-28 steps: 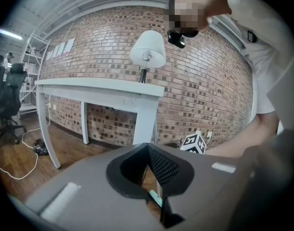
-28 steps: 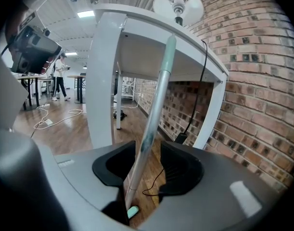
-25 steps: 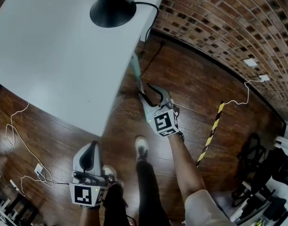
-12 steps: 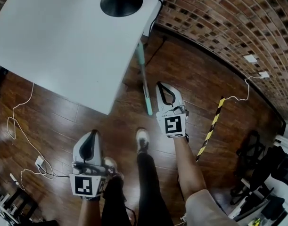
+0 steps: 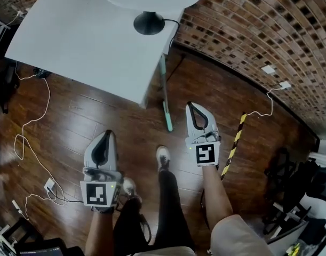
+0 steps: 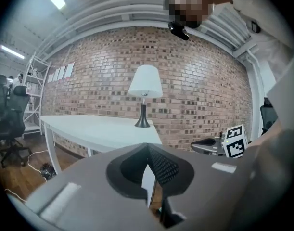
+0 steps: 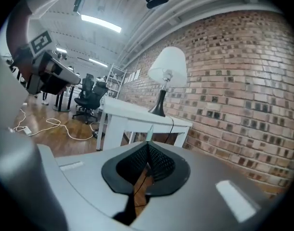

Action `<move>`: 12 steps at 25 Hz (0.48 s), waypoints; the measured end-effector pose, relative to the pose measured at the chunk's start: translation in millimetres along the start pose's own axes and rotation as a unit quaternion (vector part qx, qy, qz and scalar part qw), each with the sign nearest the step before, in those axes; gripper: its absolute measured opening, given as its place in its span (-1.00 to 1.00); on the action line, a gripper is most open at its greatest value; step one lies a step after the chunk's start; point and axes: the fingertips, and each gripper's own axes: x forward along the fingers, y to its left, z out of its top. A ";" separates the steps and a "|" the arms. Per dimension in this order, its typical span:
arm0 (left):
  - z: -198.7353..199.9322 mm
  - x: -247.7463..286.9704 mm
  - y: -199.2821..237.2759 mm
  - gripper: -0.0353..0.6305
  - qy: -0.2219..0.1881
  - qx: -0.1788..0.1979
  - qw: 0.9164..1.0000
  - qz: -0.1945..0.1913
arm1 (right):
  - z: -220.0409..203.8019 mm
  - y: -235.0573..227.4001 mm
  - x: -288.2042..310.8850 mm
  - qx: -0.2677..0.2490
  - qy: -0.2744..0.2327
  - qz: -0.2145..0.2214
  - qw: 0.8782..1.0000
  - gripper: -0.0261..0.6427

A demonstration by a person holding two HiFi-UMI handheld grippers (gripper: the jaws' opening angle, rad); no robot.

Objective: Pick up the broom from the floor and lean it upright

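Broom (image 5: 165, 95) judged leaned on white table (image 5: 82, 41), 12 o'clock | left gripper (image 5: 106, 135), right gripper (image 5: 192, 106) closed, empty | next: lean gets checked, that's it

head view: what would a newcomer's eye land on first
The white table with its black-based lamp fills the top, beside the brick wall. A teal broom handle sits at the table's corner, and the left gripper and right gripper, both shut, hover above the wood floor.
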 end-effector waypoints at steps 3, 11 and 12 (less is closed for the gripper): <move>44.7 -21.3 -3.1 -0.89 -0.031 0.007 0.999 -0.024 | 56.2 -3.0 -43.6 0.024 -0.011 -0.031 0.999 -0.89; 154.5 -106.2 -21.0 -0.89 -0.081 0.044 0.989 -0.113 | 206.5 14.3 -192.3 0.037 -0.055 -0.119 0.991 -0.89; 165.0 -118.6 -22.4 -0.89 -0.084 0.049 0.987 -0.125 | 222.0 19.3 -211.4 0.035 -0.058 -0.129 0.989 -0.89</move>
